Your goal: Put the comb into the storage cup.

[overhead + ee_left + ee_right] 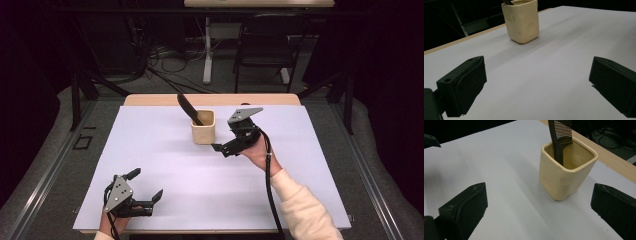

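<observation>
White tabletop (165, 150) under dim light. Right gripper (226, 148) jaws spread wide and empty, just beside cream ceramic cup (203, 127) near the far edge. Black comb (189, 108) upright inside, leaning left. Left gripper (146, 190) agape, empty, near the front-left corner.

A cup (203, 127) stands toward the far middle of the surface (165, 165), a comb (189, 108) leaning in it. The right gripper (223, 148) sits just right of the cup; the left gripper (145, 186) rests near the front left edge.
</observation>
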Tool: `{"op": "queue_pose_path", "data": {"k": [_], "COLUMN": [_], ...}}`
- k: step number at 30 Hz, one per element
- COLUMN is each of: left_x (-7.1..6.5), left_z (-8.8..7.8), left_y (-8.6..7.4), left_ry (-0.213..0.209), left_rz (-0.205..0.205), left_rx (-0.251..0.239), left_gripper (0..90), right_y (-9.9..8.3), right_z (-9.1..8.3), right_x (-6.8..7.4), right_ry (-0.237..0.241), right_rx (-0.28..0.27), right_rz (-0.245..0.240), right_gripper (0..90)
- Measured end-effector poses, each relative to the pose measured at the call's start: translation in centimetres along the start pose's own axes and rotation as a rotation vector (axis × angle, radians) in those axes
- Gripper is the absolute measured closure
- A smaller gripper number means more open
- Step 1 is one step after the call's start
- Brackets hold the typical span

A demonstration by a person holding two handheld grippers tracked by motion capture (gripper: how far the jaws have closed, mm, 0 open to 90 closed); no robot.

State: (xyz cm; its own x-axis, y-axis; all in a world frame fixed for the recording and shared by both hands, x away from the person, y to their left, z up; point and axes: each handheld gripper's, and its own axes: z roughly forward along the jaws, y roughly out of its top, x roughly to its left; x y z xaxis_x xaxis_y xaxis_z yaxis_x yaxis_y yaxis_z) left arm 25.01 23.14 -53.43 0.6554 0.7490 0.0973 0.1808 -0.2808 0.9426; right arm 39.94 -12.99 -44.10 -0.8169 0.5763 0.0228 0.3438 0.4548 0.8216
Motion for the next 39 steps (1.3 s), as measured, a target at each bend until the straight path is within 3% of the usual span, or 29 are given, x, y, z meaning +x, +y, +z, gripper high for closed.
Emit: {"op": "queue_pose_path", "data": {"k": [24, 39], "left_x": [0.0, 0.0], "left_z": [0.0, 0.0], "left_y": [0.0, 0.0], "left_ry": [0.001, 0.002], "left_rz": [0.000, 0.001], "left_rx": [0.000, 0.000], "left_gripper": [1.1, 1.1], "right_y": [-4.2, -5.8], "right_z": [-2.2, -3.8], "right_x": [1.3, 2.0], "right_ry": [0.002, -0.020], "right_rx": [0.024, 0.039], "right_rz": [0.005, 0.000], "right_gripper": [0.0, 0.0]}}
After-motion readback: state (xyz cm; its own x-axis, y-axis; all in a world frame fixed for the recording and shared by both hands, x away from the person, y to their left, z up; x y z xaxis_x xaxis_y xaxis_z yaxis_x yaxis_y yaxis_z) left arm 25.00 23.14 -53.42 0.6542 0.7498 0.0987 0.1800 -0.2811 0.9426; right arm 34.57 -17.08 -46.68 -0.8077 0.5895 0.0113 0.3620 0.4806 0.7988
